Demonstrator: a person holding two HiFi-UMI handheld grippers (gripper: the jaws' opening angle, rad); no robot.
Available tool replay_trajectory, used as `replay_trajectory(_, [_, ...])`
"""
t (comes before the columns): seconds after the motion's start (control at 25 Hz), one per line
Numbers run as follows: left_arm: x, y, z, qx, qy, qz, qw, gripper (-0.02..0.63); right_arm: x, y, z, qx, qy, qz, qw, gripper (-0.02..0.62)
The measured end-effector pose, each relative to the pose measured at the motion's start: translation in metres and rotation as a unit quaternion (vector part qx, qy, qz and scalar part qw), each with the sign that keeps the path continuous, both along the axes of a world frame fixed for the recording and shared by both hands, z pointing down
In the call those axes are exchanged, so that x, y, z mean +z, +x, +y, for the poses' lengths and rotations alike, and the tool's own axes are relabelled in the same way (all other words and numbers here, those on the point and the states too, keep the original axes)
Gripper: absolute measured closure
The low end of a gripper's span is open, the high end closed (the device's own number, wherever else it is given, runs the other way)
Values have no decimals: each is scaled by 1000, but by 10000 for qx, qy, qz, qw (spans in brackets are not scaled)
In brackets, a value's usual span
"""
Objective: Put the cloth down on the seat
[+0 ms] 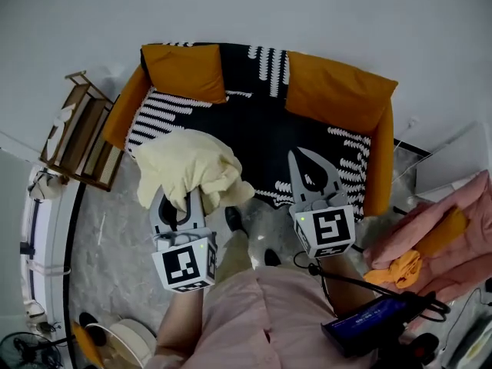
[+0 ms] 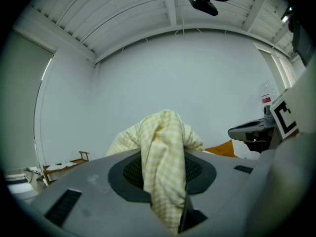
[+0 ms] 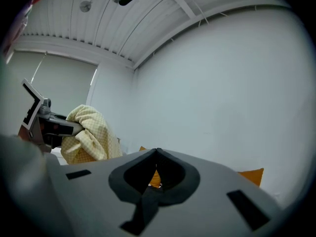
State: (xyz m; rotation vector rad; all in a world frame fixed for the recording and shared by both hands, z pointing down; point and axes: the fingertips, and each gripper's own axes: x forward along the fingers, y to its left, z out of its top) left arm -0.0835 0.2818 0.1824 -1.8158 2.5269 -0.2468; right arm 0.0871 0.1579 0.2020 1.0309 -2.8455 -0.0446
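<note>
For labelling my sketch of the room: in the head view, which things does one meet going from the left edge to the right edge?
wooden rack → yellow cloth → right gripper → pink fabric

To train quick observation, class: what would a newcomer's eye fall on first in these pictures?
The pale yellow checked cloth, bunched in the left gripper, hangs over the front of the black-and-white seat. Orange cushions line the seat's back, and the right gripper is shut, empty.
</note>
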Motion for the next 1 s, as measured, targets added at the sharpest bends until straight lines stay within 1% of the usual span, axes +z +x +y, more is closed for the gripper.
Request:
replay_trajectory(0.12, [8, -22, -25, 51, 12, 66, 10000, 477, 6, -19, -23, 73, 3, 68, 10000, 594])
replay_trajectory(0.24, [13, -52, -54, 149, 31, 115, 9998, 477, 9, -48, -48, 144, 7, 133, 9998, 594])
replay_trajectory(0.36, [14, -83, -85, 301, 73, 170, 9994, 477, 6, -81, -75, 230, 23, 190, 9996, 594])
replay_trajectory(0.48, [14, -115, -118, 464, 115, 148, 9987, 477, 0, -113, -104, 364, 86, 215, 9991, 594])
replay_trajectory(0.6, [11, -144, -151, 640, 128, 130, 9978, 477, -7, -137, -128, 522, 192, 225, 9982, 594])
replay_trajectory(0.8, [2, -181, -197, 838, 199, 75, 9963, 477, -13, -152, -160, 921, 238, 174, 9953, 594])
replay_trajectory(1.0, [3, -194, -233, 999, 169, 63, 9948, 477, -4, -151, -187, 1189, 96, 182, 9927, 594])
